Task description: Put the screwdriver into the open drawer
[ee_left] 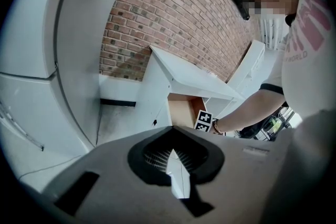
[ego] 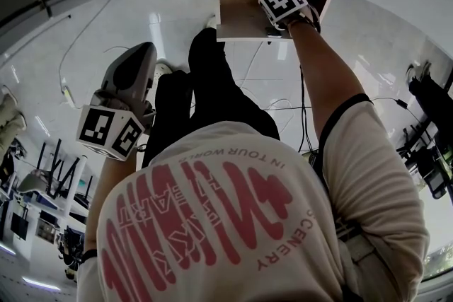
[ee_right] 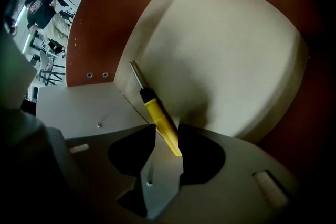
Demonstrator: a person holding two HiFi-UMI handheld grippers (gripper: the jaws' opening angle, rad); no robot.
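A yellow-handled screwdriver [ee_right: 161, 123] with a black collar and a metal shaft lies on the pale floor of the open drawer [ee_right: 226, 50], its tip toward the drawer's reddish-brown side wall. My right gripper [ee_right: 167, 131] points straight down into the drawer [ego: 241, 10] and stands open. The handle's end sits between its jaws, with a gap on the left side. In the head view the right gripper [ego: 274, 28] reaches in at the drawer's front edge. My left gripper [ego: 145, 49] hangs away at the left, shut and holding nothing; its tips [ee_left: 176, 157] meet.
The drawer [ee_left: 181, 113] belongs to a white cabinet [ee_left: 184, 78] that stands against a brick wall [ee_left: 173, 13]. Cables [ego: 269, 106] run across the white floor below the drawer. The person's dark trouser legs [ego: 212, 81] stand just before it. A large white rounded unit [ee_left: 31, 34] is at the left.
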